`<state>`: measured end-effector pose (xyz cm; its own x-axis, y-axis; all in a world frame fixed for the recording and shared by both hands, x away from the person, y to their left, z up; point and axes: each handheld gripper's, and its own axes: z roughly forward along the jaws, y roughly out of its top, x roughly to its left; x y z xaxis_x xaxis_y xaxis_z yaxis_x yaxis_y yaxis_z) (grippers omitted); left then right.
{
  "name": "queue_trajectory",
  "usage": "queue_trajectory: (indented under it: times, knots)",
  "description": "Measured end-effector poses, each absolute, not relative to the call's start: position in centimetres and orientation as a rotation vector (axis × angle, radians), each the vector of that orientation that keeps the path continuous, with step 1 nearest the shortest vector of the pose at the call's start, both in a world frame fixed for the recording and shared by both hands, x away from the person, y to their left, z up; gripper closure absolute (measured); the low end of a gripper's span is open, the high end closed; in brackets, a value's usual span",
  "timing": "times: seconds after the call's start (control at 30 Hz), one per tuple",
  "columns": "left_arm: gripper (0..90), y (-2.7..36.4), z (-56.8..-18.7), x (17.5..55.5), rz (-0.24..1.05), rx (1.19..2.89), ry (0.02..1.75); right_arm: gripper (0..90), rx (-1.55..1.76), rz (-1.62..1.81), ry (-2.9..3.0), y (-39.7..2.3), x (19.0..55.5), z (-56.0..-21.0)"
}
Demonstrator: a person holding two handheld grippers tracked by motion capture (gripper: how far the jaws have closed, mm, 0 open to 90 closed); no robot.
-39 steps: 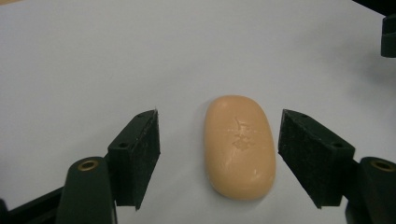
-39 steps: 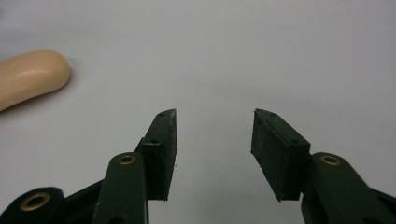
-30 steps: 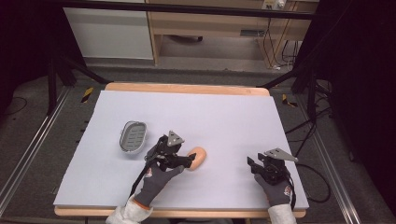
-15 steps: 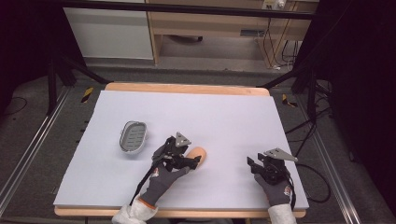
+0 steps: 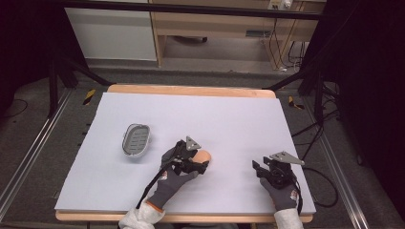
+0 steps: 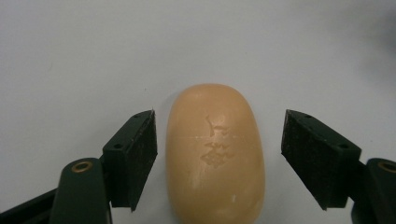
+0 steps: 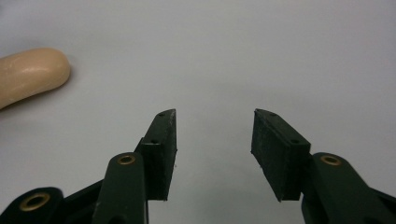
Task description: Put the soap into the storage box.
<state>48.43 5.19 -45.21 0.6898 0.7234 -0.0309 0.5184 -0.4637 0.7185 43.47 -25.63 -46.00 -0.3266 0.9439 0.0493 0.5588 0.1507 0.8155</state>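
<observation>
With the bar of soap point(image 6: 215, 154) lying untouched between the wide left tongs point(image 6: 219, 158), at four o'clock from the soap dish point(image 5: 136, 140), closing comes next, I'd say; the right tongs point(image 7: 212, 154) gape empty.

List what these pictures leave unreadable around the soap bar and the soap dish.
- Soap bar: near end cut off by the bottom edge of the left gripper view; in the high view the left claw and hand cover most of it.
- Embossed mark on the bar: too worn and blurred to read.
- Soap dish: slots too small to count in the high view.
</observation>
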Motion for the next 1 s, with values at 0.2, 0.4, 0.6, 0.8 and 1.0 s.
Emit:
queue_trajectory:
  times: [0.2,0.4,0.6,0.8,1.0]
  knots:
    - [26.6,4.7,-45.9,48.7,0.366,2.200,0.952,50.4,1.433,1.057,1.953,-25.6,43.5,-46.0]
    - [27.1,4.5,-46.3,48.8,0.358,2.221,0.963,50.4,1.428,1.053,1.957,-25.6,43.5,-46.0]
    - [28.0,4.3,-46.9,49.0,0.356,2.240,0.970,50.4,1.425,1.053,1.960,-25.6,43.5,-46.0]
    - [30.5,4.2,-47.2,49.2,0.351,2.248,0.980,50.4,1.426,1.051,1.963,-25.6,43.5,-46.1]
    - [31.0,4.2,-47.3,49.2,0.338,2.251,0.983,50.5,1.424,1.051,1.962,-25.6,43.5,-46.0]
